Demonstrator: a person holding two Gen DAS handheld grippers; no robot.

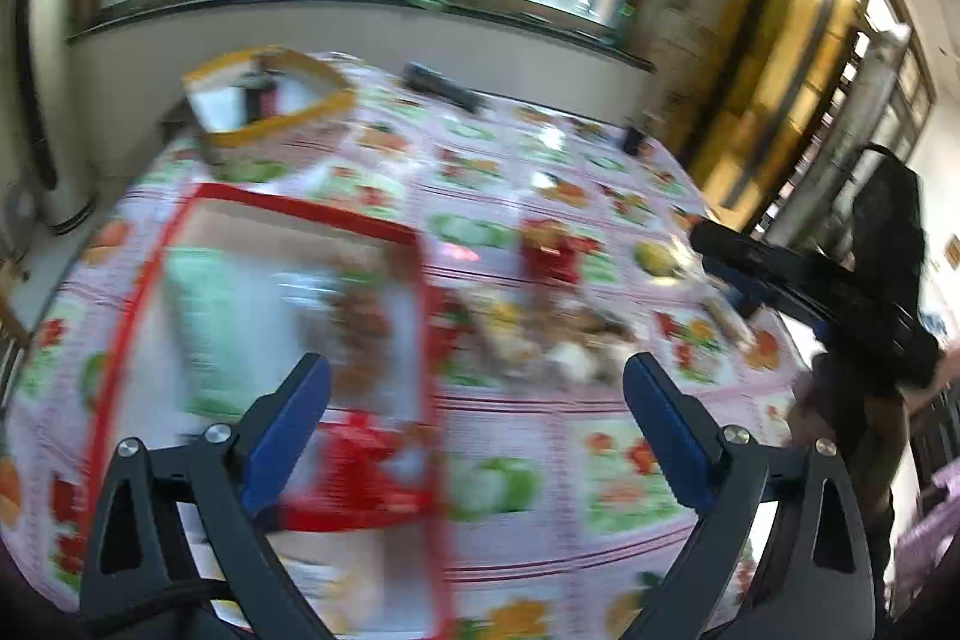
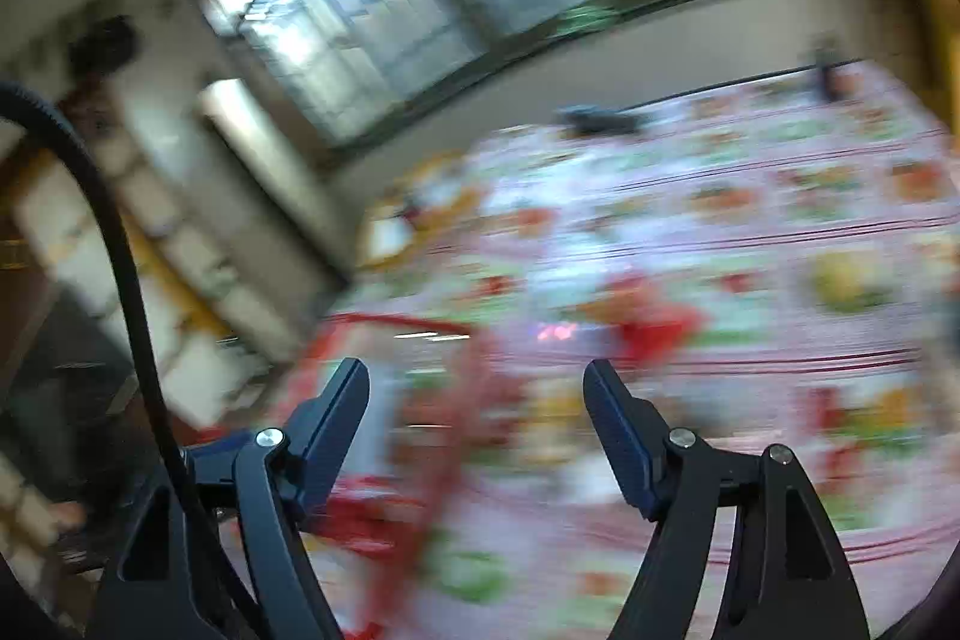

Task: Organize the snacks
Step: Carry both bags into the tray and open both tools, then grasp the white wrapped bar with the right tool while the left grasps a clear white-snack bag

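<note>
Both views are motion-blurred. In the left wrist view my left gripper (image 1: pixel 477 382) is open and empty above a red-rimmed clear bin (image 1: pixel 414 244) that holds a green packet (image 1: pixel 210 328) and red packets (image 1: pixel 360 472). A loose pile of snacks (image 1: pixel 558 334) lies on the tablecloth right of the bin, with a red packet (image 1: pixel 549 247) behind it. My right gripper (image 1: pixel 720 244) shows at the right, over the table edge. In the right wrist view my right gripper (image 2: pixel 477 388) is open and empty above the bin's rim (image 2: pixel 414 322); a red packet (image 2: pixel 654 322) lies beyond.
A yellow-rimmed clear bin (image 1: pixel 270 130) stands at the far left of the fruit-print tablecloth (image 1: pixel 600 196). A dark flat object (image 1: pixel 444 85) lies near the far edge under the window. A person in dark clothes (image 1: pixel 888 244) stands at the right.
</note>
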